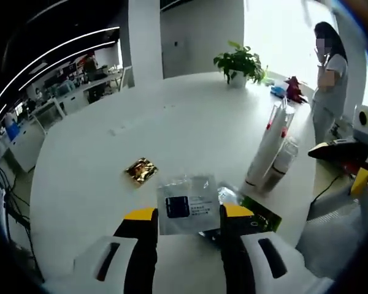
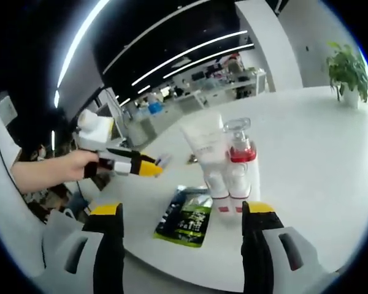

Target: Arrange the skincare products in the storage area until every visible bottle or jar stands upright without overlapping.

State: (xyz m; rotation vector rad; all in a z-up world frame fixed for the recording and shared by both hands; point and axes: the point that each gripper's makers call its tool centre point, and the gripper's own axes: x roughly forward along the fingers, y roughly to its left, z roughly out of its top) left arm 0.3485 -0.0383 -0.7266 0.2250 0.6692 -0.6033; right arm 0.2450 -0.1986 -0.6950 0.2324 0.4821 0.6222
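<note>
The skincare products stand and lie near one edge of a round white table [image 1: 98, 165]. A tall white tube [image 1: 267, 150] stands cap-down, its crimped flat end at the top, with red print at its foot – smooth, soft-looking plastic, tapering upward. Touching it at its side is a clear pump bottle [image 1: 281, 164], glossy and see-through, with a red collar under a transparent cap. In the right gripper view the same tube [image 2: 206, 153] and pump bottle [image 2: 239, 160] stand upright together by the table's near edge.

Lying flat beside them is a green sachet [image 2: 187, 223], dark and glossy with pale lettering, just short of the table edge. In the left gripper view a second, clear sachet [image 1: 187, 207] with a dark label panel sits between the jaws, its film crinkled and shiny, partly overlapping the green sachet [image 1: 257, 214]. Further in from the edge lies a small gold foil packet [image 1: 140, 170], creased and reflective, well apart from the bottles.

The left gripper [image 1: 187, 214] has its yellow-tipped black jaws on either side of the clear sachet – whether they press it or merely flank it I cannot tell. The right gripper [image 2: 184, 209] stands wide open with nothing between its jaws, hanging just off the table edge before the tube and bottle. A potted plant [image 1: 239, 63] sits at the far edge.
</note>
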